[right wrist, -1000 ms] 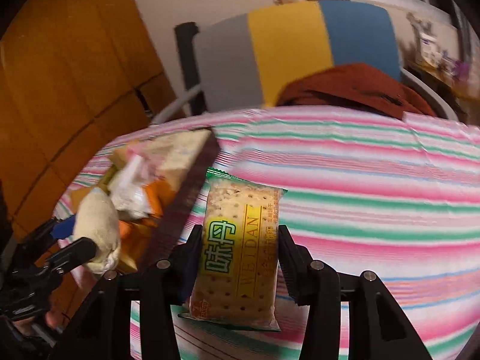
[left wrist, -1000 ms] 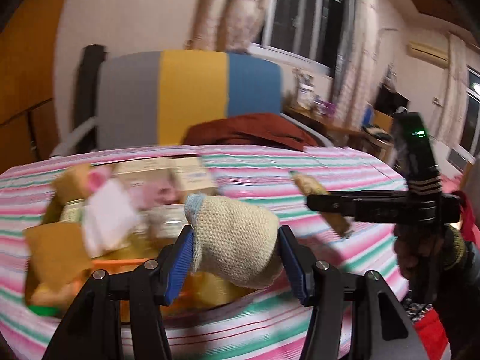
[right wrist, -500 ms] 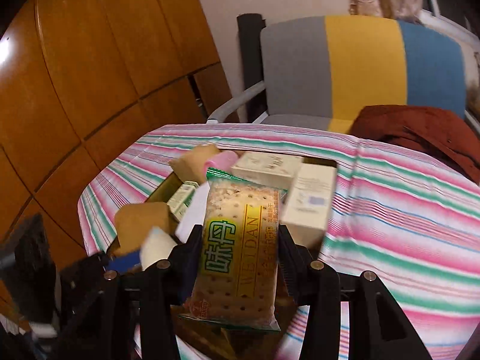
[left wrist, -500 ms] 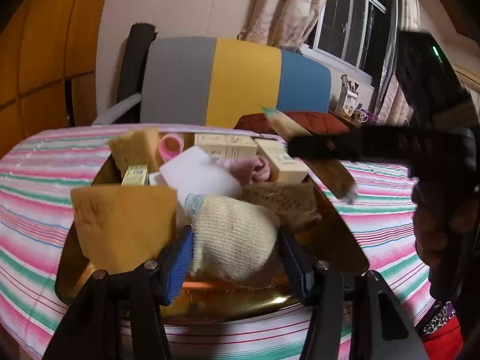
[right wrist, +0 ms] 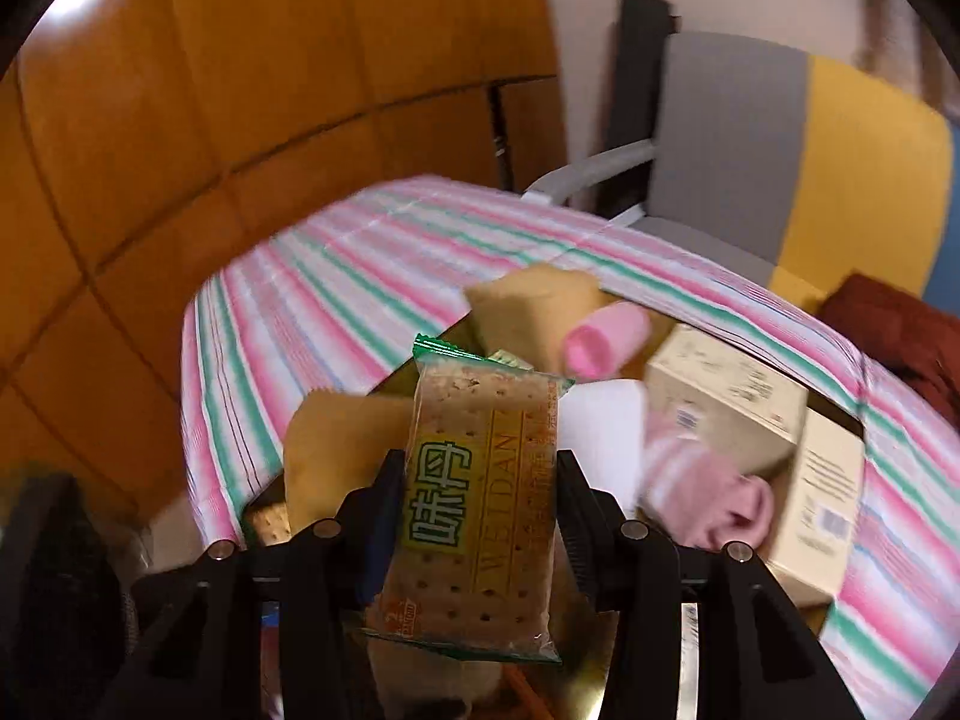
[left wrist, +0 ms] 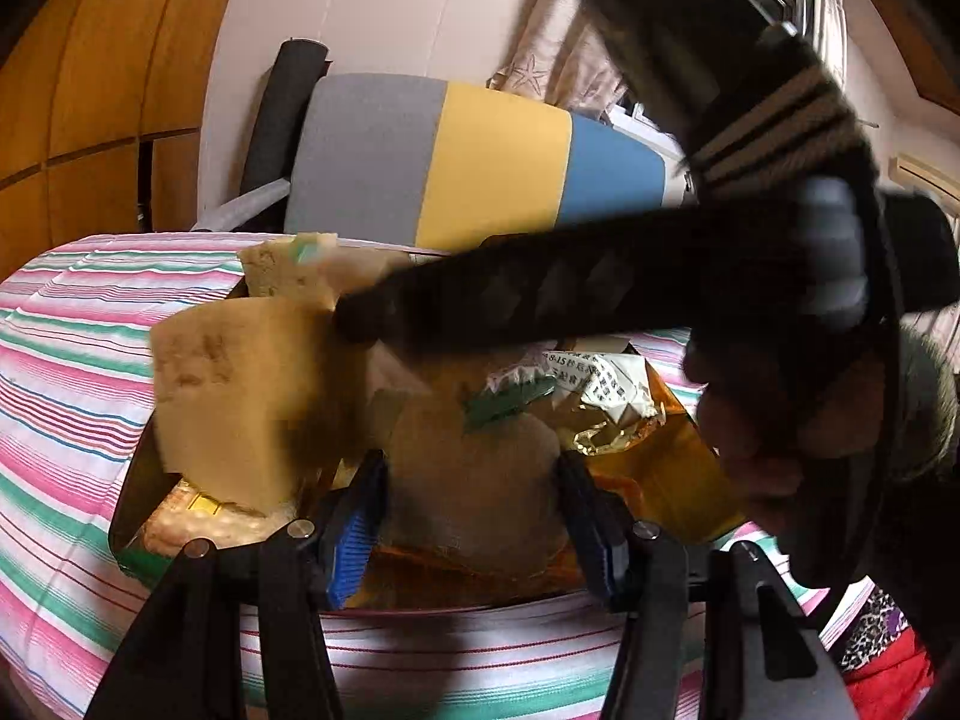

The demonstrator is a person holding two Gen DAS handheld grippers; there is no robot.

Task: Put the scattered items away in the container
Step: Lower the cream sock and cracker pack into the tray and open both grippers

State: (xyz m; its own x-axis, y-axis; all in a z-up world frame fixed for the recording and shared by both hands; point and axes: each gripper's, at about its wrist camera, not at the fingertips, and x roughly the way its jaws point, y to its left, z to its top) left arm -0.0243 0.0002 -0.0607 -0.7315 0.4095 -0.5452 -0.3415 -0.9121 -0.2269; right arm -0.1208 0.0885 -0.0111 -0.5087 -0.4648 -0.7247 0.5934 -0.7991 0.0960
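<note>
"Left wrist view, nearest first: what had changed?"

"The left gripper (left wrist: pixel 474 510) had its fingers (left wrist: pixel 354 534) clamped on the beige knit roll (left wrist: pixel 474 480), as a second before. But then it hung over the striped tabletop (left wrist: pixel 60 372) short of the container (left wrist: pixel 129 492); now the roll sat low over the container's contents. The right gripper (left wrist: pixel 540 300) had swung in too, a dark blur crossing the view above the pile."

"And from its own camera?"

"The right gripper's fingers were clamped on the cracker packet (right wrist: pixel 480 504), grip unchanged. A second earlier bare cloth lay beneath it; now the container did."

"Meaning?"

"Both carries looked finished. I judged only the two releases were left, and with the hands crossing so closely, one should let go before the other."

"Count, near to far."

"Two grippers, one item each. In the container, by the right wrist view: one more cracker packet at the near corner (right wrist: pixel 267 522), two tan sponges (right wrist: pixel 336 450) and (right wrist: pixel 540 306), one white block (right wrist: pixel 600 426), one pink sock (right wrist: pixel 702 498), two cream boxes (right wrist: pixel 726 402) and (right wrist: pixel 822 492), one pink roller (right wrist: pixel 606 342). The left view added crumpled foil wrappers (left wrist: pixel 606 414), too tangled to count. No loose item showed on the visible cloth. Beyond stood one striped chair (left wrist: pixel 480 162), bearing one red garment (right wrist: pixel 900 330)."
</note>
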